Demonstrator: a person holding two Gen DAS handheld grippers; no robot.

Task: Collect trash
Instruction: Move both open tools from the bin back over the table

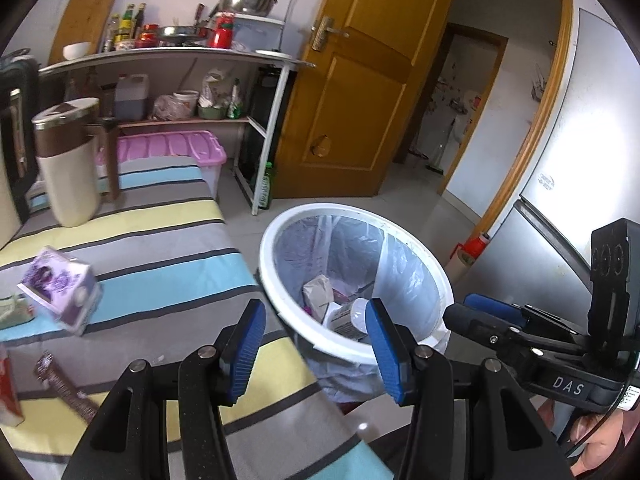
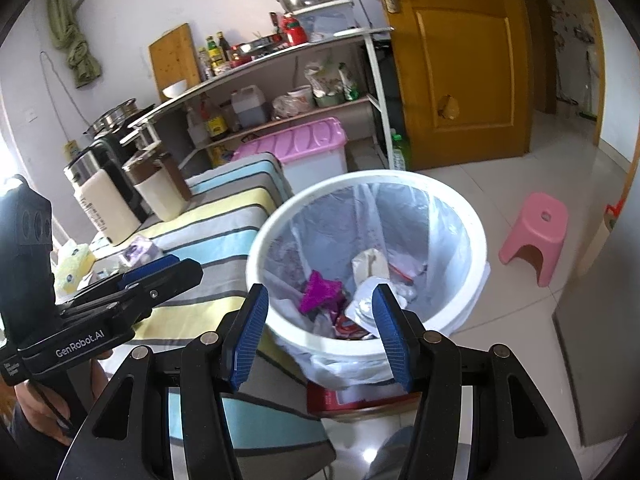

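Note:
A white trash bin [image 1: 424, 256] with a clear plastic liner stands on the floor beside the striped table [image 1: 160, 280]; it also shows in the right wrist view [image 2: 476, 232]. Inside lie crumpled paper, a purple wrapper [image 2: 320, 290] and a white container [image 1: 348, 316]. My left gripper [image 1: 316, 348] is open and empty over the bin's near rim. My right gripper [image 2: 320, 332] is open and empty above the bin. On the table lie a purple carton [image 1: 60, 288], a brown wrapper [image 1: 64, 388] and a red-white pack [image 1: 8, 392].
Cream canisters [image 1: 68, 168] stand at the table's far end. A pink storage box [image 1: 176, 152], a metal shelf [image 1: 176, 54] with kitchenware, a wooden door [image 1: 360, 80], a grey fridge [image 1: 576, 184] and a pink stool [image 2: 536, 232] surround the bin.

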